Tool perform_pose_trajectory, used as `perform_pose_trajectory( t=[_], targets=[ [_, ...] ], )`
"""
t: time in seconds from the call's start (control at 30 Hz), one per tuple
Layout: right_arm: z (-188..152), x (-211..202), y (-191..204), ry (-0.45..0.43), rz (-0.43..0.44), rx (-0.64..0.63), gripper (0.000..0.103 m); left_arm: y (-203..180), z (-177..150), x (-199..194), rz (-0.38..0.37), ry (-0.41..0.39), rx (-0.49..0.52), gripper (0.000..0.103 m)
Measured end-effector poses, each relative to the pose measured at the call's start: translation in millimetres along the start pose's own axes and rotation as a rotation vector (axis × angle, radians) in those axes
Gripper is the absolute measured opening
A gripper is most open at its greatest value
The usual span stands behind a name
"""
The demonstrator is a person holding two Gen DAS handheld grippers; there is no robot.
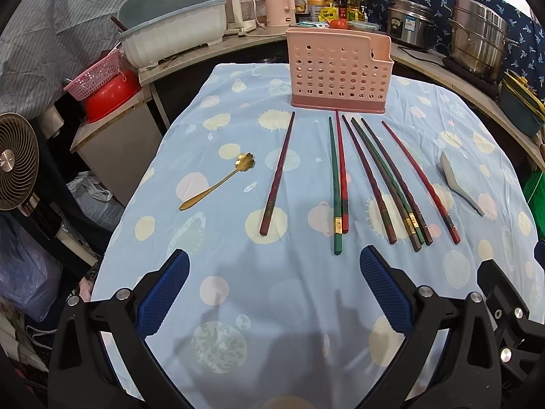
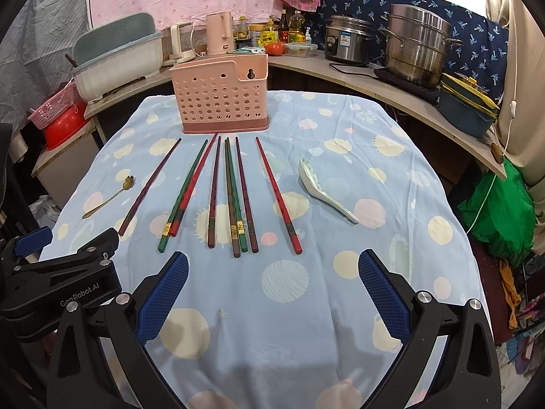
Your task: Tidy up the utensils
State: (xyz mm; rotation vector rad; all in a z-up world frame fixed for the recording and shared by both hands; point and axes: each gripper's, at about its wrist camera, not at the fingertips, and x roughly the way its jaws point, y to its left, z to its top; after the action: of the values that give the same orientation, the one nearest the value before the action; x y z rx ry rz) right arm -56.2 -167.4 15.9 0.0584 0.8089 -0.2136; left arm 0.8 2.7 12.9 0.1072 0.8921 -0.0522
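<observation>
- "genrobot.ai" is printed on my left gripper [image 2: 64,255], seen at 9 o'clock from the right wrist.
- the pink perforated utensil holder [image 1: 337,71] stands at 12 o'clock on the blue tablecloth [image 1: 238,272]; i cannot see inside it.
- eight chopsticks [image 1: 371,177] lie just before it, the gold spoon [image 1: 218,182] at 10 o'clock, the white ceramic spoon [image 2: 323,189] at 2.
- my left gripper [image 1: 274,269] and right gripper [image 2: 272,269] hover low, both spread wide, holding nothing.

The holder [image 2: 220,97] was matt pink plastic, punched with holes, on a thin printed cloth [image 2: 306,306] (slightly wrinkled). The small spoon [image 1: 218,181] looked like shiny gold metal, the big spoon [image 2: 323,191] glazed ceramic, the chopsticks [image 1: 374,177] lacquered.
</observation>
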Motion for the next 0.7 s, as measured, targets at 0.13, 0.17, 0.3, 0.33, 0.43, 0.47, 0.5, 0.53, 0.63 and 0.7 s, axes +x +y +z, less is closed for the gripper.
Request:
perform_pose_trajectory(
  t=[0.13, 0.17, 0.3, 0.33, 0.43, 0.47, 0.5, 0.53, 0.63, 0.7],
  targets=[
    [0.5, 1.1, 0.5, 0.001, 0.001, 0.002, 0.097, -1.5, 1.3, 1.2, -0.005, -0.001, 0.009, 0.096],
    [1.0, 1.1, -0.1, 0.003, 0.003, 0.002, 0.097, -1.9, 1.6, 1.7, -0.006, -0.001, 0.01, 0.096],
    [2.1, 3.9, -0.4, 0.006, 0.009, 0.005, 0.097, -3.0, 3.1, 5.8, -0.012, 0.007, 0.015, 0.096],
    [2.2, 5.8, -2.2, 0.007, 0.011, 0.007, 0.096, -3.1, 3.4, 6.9, -0.015, 0.007, 0.015, 0.096],
    [3.6, 12.9, -10.1, 0.013, 0.018, 0.011, 0.096, -3.1, 4.4, 10.7, -0.017, 0.011, 0.019, 0.096],
    [4.7, 16.3, -12.1, 0.015, 0.025, 0.014, 0.096, -2.7, 4.9, 12.5, -0.016, 0.014, 0.018, 0.096],
    [5.5, 18.5, -15.2, 0.016, 0.031, 0.017, 0.096, -2.2, 5.5, 15.0, -0.015, 0.017, 0.016, 0.096],
    [6.9, 21.3, -18.7, 0.016, 0.037, 0.02, 0.096, -1.2, 6.6, 17.9, -0.016, 0.02, 0.015, 0.096],
    [13.1, 31.7, -30.9, 0.013, 0.052, 0.037, 0.096, 3.5, 10.0, 27.0, -0.008, 0.028, 0.005, 0.096],
    [18.5, 41.1, -39.9, 0.015, 0.07, 0.054, 0.096, 7.3, 12.6, 32.6, 0.003, 0.031, -0.001, 0.096]
  ],
)
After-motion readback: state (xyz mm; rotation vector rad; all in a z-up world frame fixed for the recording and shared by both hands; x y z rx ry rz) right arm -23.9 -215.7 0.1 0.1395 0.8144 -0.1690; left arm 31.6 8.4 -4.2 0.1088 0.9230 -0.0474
